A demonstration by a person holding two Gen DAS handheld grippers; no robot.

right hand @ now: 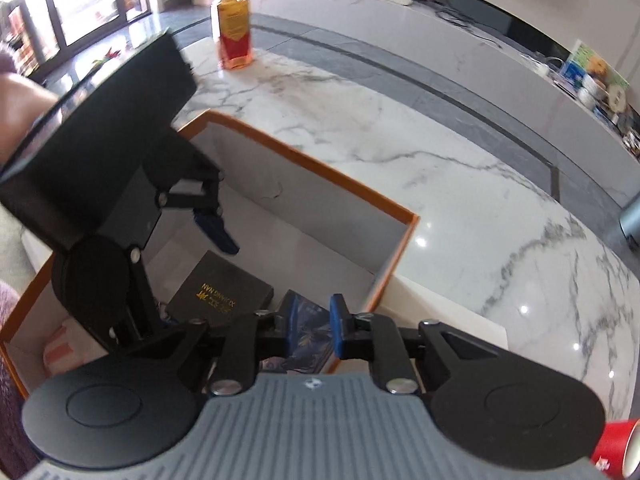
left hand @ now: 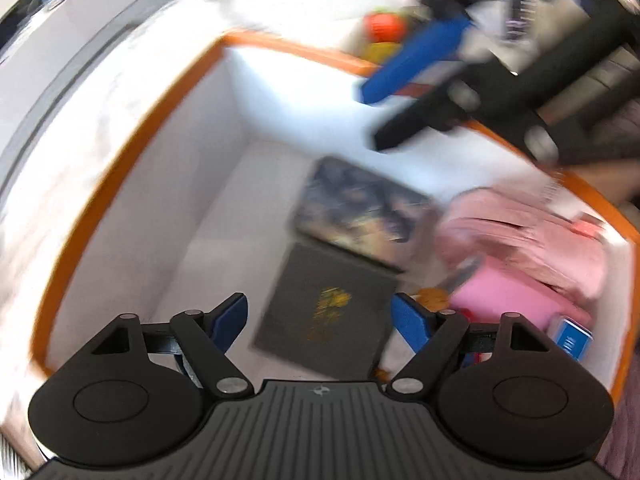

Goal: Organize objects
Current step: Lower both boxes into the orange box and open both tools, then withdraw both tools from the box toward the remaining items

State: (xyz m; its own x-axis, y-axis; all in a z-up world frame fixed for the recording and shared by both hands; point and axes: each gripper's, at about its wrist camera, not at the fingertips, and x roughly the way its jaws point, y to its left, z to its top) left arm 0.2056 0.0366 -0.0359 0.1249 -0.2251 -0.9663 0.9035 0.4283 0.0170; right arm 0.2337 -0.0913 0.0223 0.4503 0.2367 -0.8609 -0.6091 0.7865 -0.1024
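Observation:
A white box with an orange rim [left hand: 132, 152] [right hand: 320, 166] sits on the marble table. Inside lie a dark grey box with gold lettering [left hand: 328, 308] [right hand: 224, 292], a dark patterned box [left hand: 360, 208] [right hand: 308, 344] and pink items [left hand: 528, 248]. My left gripper [left hand: 320, 320] is open and empty, hovering over the grey box; it also shows in the right wrist view [right hand: 216, 228]. My right gripper [right hand: 312, 328] is open with a narrow gap, empty, above the patterned box; it also shows in the left wrist view [left hand: 384, 112].
A bottle of amber liquid [right hand: 232, 28] stands on the marble table [right hand: 440, 184] beyond the box. A small blue pack [left hand: 572, 336] lies in the box's right corner. A red can [right hand: 616, 452] is at the bottom right. Red and yellow objects [left hand: 384, 36] sit behind the box.

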